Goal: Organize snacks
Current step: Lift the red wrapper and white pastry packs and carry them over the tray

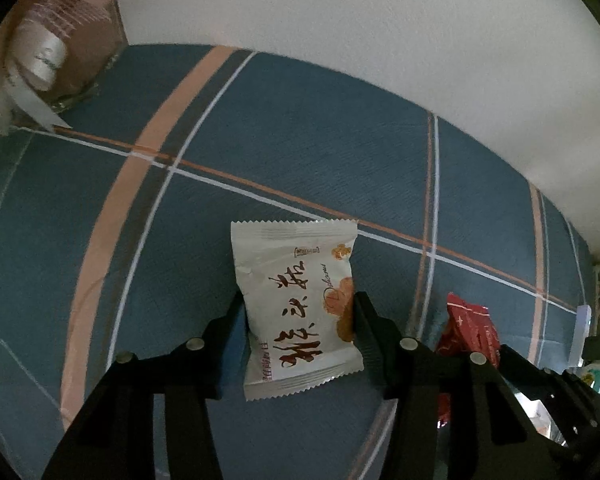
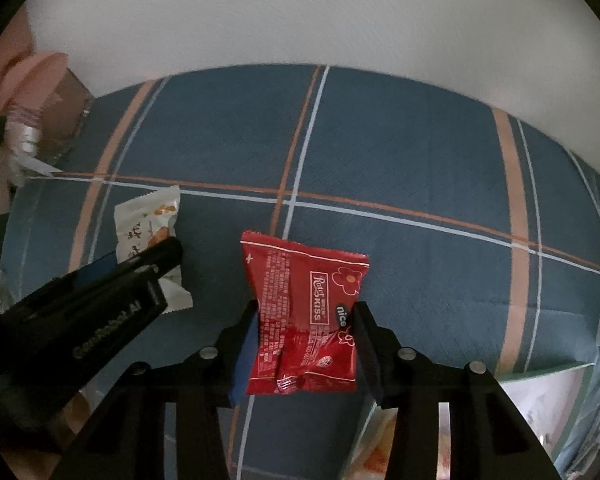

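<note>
My left gripper (image 1: 296,300) is shut on a white snack packet (image 1: 296,304) with dark brush lettering, held over the blue plaid cloth (image 1: 300,152). My right gripper (image 2: 306,308) is shut on a red snack packet (image 2: 304,316) printed with a flower. The red packet also shows at the right of the left wrist view (image 1: 470,328). The white packet (image 2: 148,232) and the left gripper's black body (image 2: 100,312) show at the left of the right wrist view.
A brown cardboard box (image 1: 80,40) with crumpled white and pink wrapping stands at the cloth's far left corner, also seen in the right wrist view (image 2: 66,108). A white wall (image 2: 300,12) rises behind the cloth. Assorted packaging lies below the cloth's near right edge (image 2: 540,412).
</note>
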{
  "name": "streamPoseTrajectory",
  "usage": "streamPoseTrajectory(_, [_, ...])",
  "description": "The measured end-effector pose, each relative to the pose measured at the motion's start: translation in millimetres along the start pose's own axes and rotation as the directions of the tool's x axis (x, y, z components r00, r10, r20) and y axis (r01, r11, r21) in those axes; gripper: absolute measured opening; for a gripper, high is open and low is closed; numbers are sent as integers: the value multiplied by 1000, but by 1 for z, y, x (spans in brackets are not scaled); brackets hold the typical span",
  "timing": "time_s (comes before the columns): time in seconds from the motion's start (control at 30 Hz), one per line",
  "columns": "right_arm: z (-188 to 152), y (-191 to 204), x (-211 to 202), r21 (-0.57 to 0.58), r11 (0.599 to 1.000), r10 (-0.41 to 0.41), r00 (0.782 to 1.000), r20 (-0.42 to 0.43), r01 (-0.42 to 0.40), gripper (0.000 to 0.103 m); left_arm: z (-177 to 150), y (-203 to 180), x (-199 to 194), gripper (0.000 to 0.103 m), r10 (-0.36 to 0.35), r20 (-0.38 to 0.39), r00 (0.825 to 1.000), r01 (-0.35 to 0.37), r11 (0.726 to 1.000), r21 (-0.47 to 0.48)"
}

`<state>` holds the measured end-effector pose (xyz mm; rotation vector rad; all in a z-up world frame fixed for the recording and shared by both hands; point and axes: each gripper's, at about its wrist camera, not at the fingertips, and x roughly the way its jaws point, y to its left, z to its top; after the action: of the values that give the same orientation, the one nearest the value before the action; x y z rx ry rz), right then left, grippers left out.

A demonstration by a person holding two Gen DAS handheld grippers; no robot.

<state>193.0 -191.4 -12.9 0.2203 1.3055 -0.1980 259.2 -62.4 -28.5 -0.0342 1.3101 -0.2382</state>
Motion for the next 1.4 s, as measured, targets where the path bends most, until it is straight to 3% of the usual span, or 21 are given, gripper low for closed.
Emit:
streamPoseTrajectory(0.33, [-40,-3,-65,-3,1000,6,998,68,-6,48,-44,-1,-75,53,-26,85,996,30,998,-46])
streamPoseTrajectory(0.73, [-123,-15,-118,14,1000,17,983,180,-20,48,-128,-27,-128,53,-80,166,983,91,994,-60])
streamPoseTrajectory(1.03, [-183,-31,-125,63,998,-3,971,239,-12,48,-179,-43,-137,53,-106,205,973,117,992,-43])
streamPoseTrajectory(1.23, [-210,-52,-120,119,992,7,967,256,-39,48,-192,-56,-130,53,-126,195,973,125,992,15])
streamPoseTrajectory(1.4, [-223,-91,-111,216,976,-41,970,239,-12,48,-197,-73,-113,53,-139,156,978,128,989,79])
